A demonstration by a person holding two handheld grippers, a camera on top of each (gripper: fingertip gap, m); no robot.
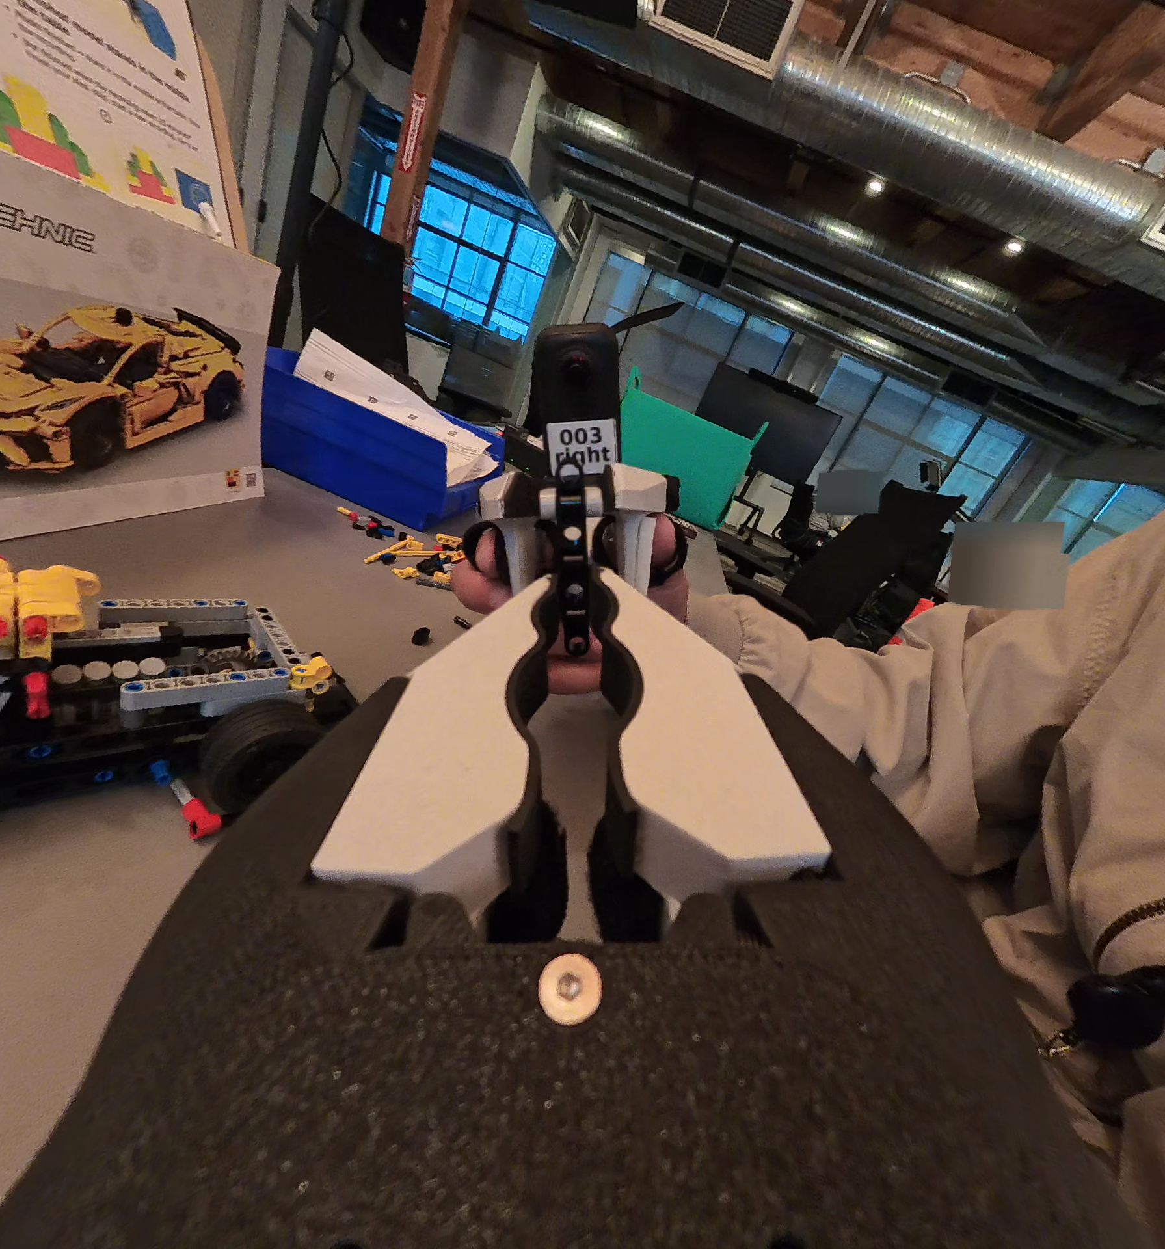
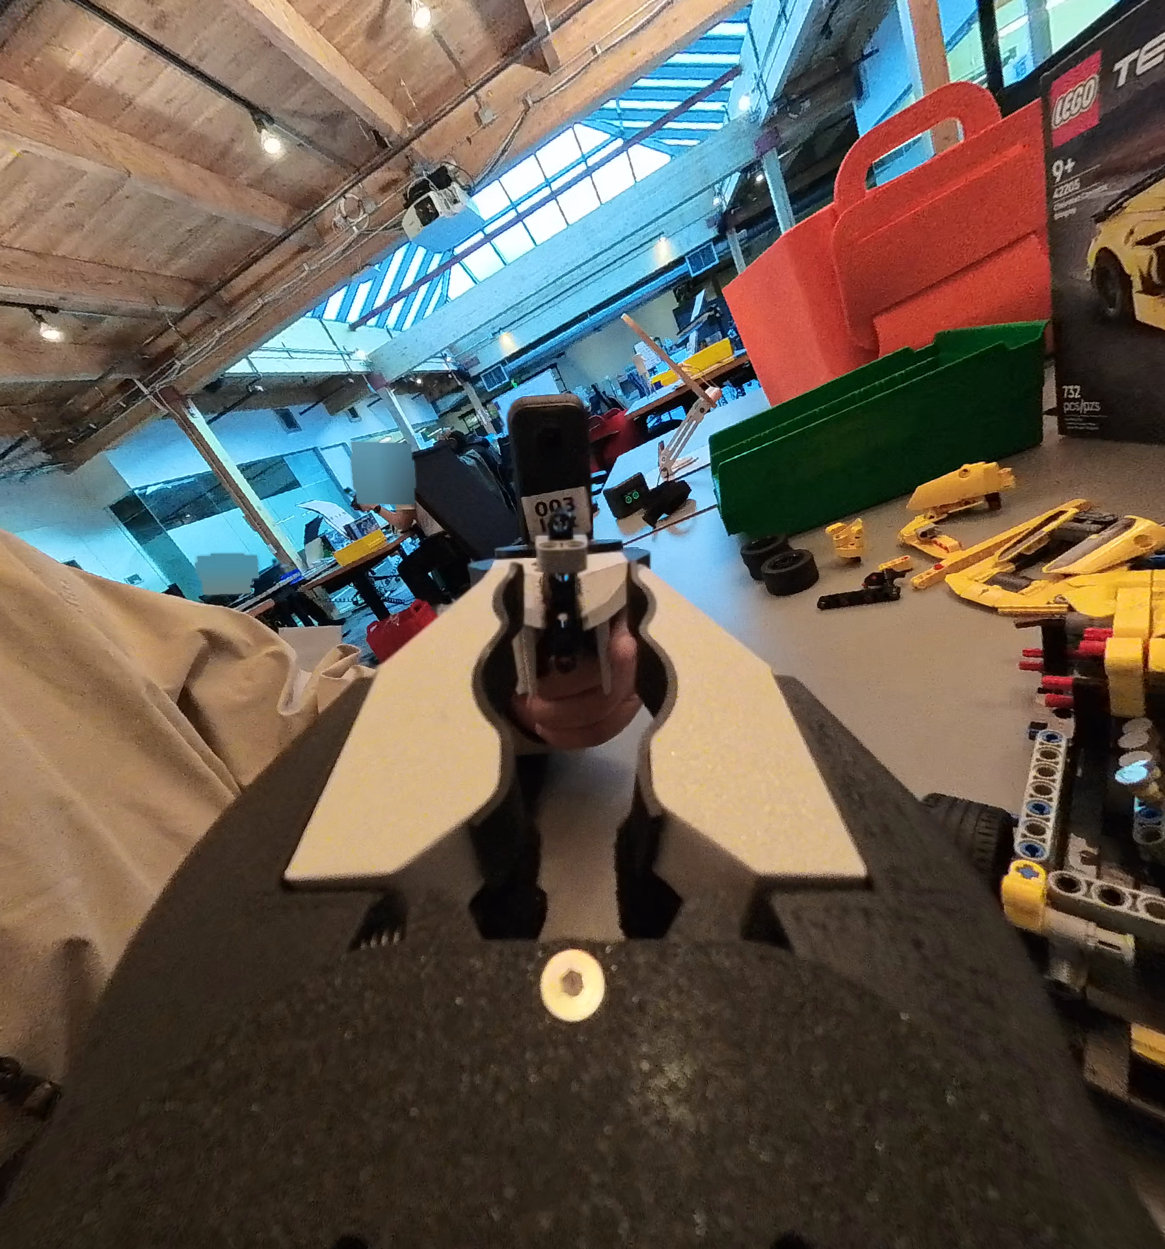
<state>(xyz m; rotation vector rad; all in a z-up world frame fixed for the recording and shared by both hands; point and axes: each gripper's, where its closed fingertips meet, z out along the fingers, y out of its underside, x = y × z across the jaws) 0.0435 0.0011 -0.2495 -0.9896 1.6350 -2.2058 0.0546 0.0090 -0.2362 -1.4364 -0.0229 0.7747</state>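
L gripper (image 1: 574, 608) & R gripper (image 2: 561, 611), tip to tip, both pinch one black beam (image 1: 574, 595): light, stiff, slim; best gripped on flat sides.

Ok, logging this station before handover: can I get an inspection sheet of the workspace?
Surface: grey tabletop.
Job's things: black holed plastic beam with grey connector, between both grippers; part-built yellow-and-black brick car.
Clutter: loose yellow parts, black tyres, blue bin, green bin, printed car box.
Grippers: left gripper shut on beam; right gripper at its far end, grip unclear.
Cables: nothing seen on tabletop.
Surroundings: open workshop; person's beige sleeve.
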